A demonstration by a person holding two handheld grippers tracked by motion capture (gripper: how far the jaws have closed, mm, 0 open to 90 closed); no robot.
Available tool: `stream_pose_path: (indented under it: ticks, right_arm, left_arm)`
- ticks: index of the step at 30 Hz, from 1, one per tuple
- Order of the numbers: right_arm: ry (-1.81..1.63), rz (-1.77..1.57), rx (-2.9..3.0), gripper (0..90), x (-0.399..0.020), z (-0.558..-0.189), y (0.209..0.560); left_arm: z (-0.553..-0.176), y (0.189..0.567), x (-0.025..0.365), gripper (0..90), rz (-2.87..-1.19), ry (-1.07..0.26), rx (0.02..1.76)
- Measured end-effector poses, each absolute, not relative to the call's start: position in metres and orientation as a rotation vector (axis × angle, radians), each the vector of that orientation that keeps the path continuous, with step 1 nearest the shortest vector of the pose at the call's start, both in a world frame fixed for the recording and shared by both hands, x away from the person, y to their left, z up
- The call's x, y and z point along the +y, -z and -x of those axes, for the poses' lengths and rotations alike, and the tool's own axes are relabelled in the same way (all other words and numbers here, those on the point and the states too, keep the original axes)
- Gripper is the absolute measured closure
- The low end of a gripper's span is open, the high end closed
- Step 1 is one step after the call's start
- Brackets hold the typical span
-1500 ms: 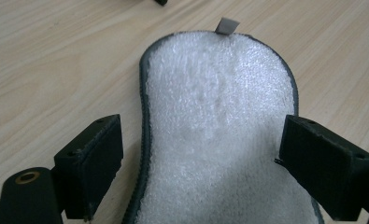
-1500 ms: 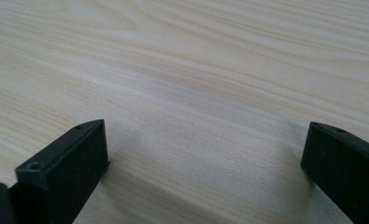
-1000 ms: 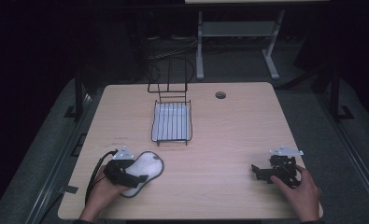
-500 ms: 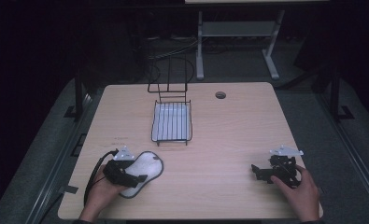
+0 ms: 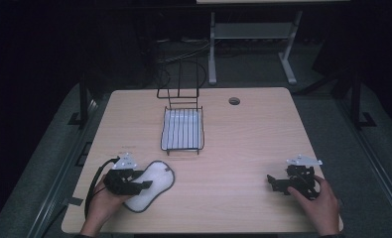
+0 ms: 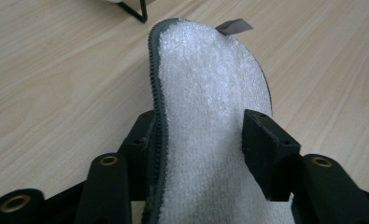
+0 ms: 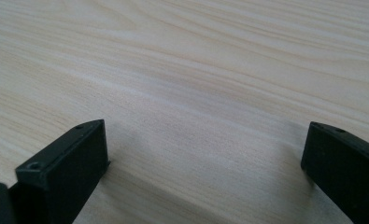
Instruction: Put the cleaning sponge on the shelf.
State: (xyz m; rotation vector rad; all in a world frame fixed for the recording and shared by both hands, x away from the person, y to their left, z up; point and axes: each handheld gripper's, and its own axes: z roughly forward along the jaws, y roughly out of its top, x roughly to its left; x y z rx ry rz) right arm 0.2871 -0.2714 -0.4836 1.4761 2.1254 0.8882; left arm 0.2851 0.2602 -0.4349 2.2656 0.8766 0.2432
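While the right gripper [image 5: 278,182] rests spread on the pale wooden table [image 5: 243,144], the left gripper [image 6: 203,135], jaws just closing, pinches the white fleecy grey-edged insole [image 6: 210,93].

You have one white insole [image 5: 151,186] and one wire rack [image 5: 182,130] on one wooden table [image 5: 233,148]. You hold two grippers: left gripper [image 5: 134,182], right gripper [image 5: 278,182].

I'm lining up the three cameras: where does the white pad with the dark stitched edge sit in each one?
High view: white pad lies near the table's front left, under the left gripper.
Left gripper view: pad runs up the middle between the jaws, which have just been closing on it.
Right gripper view: bare tabletop between open jaws.
Shared landmark: the light wood tabletop.
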Motion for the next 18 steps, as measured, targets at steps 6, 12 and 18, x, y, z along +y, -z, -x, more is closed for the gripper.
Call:
stream_pose_path:
  ticks: [6, 12, 18]
  right_arm:
    - [-0.888, -1.476, 2.125, 0.2, -0.271, -0.287, 0.484]
    - [-0.888, -1.476, 2.125, 0.2, -0.271, -0.287, 0.484]
    - [-0.888, -1.476, 2.125, 0.2, -0.271, -0.287, 0.484]
  left_arm:
    - [-0.282, 0.428, 0.262, 58.2, -2.236, -0.243, 0.863]
    - [-0.280, 0.421, 0.264, 66.0, -2.198, -0.216, 0.851]
    - [-0.277, 0.416, 0.264, 72.3, -2.152, -0.170, 0.842]
